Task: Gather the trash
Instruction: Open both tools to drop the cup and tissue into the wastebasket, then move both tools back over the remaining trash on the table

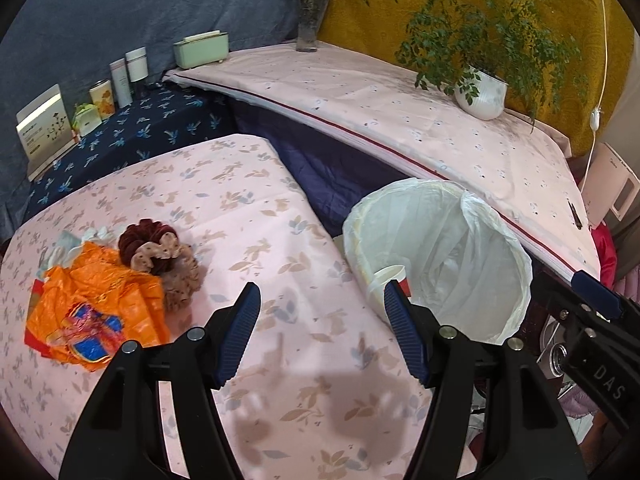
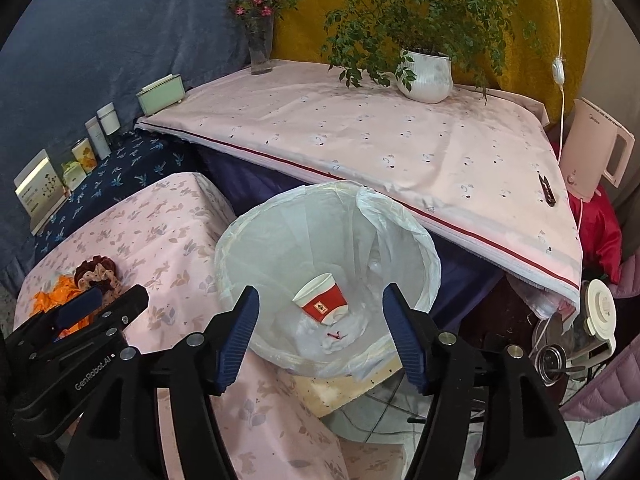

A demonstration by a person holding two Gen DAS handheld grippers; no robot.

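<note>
Lying tilted on its side near the bottom of the lined bin [image 2: 320, 264], a red and white paper cup [image 2: 320, 299] is already collected, with a small red scrap beside it. What remains of the trash is seen on the floral-covered table [image 1: 224, 208]: a crumpled orange wrapper [image 1: 96, 312] at the near left, with white tissue [image 1: 76, 244] tucked behind it and, it seems, a red piece beneath. Touching the wrapper on its right are three fabric scrunchies [image 1: 164, 264], which are probably not trash and are better left where they are. The left gripper [image 1: 320, 332] is held released and empty above bare tablecloth, between the wrapper and the bin; the right gripper [image 2: 320, 332] is likewise spread wide with nothing in it, poised over the bin mouth. For the next pickup, the wrapper should be approached from its left or near edge, away from the scrunchies, and a raised fold pinched rather than the flat sheet, so that the cloth is not caught. The tissue may be dragged along if the grip is taken low. The bin stands just right of the table, so only a short carry is needed, and release is best made well over the liner. Farther off, a potted plant [image 2: 426, 76], a vase [image 2: 260, 50] and a pink kettle [image 2: 596, 152] are set on and beside a higher covered surface.
</note>
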